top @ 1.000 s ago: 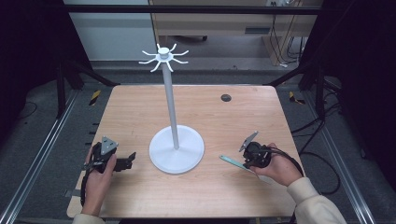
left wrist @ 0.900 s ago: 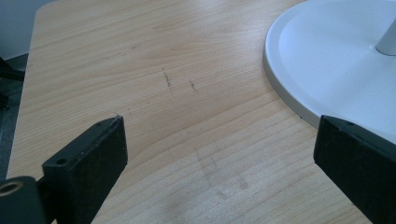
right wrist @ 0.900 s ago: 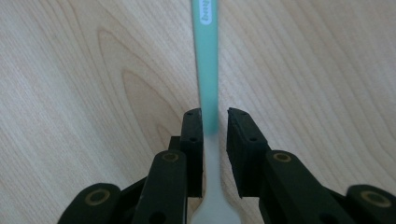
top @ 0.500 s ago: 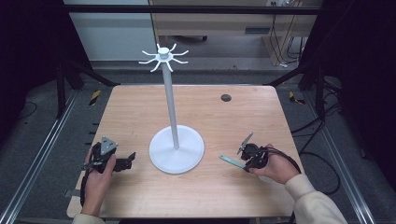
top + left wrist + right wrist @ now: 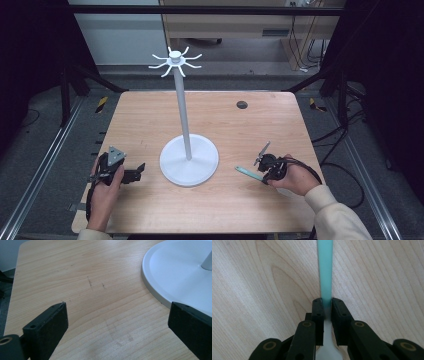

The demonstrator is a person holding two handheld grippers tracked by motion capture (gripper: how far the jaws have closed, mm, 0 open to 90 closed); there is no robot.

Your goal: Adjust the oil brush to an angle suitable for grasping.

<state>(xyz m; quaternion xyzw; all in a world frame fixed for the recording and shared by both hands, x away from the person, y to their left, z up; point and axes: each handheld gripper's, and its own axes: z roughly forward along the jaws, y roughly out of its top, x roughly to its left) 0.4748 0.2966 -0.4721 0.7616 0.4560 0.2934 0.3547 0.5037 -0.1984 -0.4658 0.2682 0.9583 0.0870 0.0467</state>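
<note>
A thin teal strip is seen in the right gripper view running from the top centre of the frame down to the black jaws, where it is pinched between them; below the jaws its colour turns pale, almost white. The right gripper is thus clamped on the strip, its jaws having just been closing with the strip between them. In the high view the same strip is seen lower right of centre, lying low over the wooden table and sticking out leftward from the right gripper, whose hand comes in from the lower right corner. What kind of object the strip is cannot be told. The white stand, with its round base, tall pole and radiating hooks at the top, is shown whole in the high view at frame centre, well left of the strip. In the left gripper view part of that base is seen at the upper right, and the left gripper is shown with jaws wide apart over bare wood. In the high view the left gripper is placed lower left, just beside the base.
</note>
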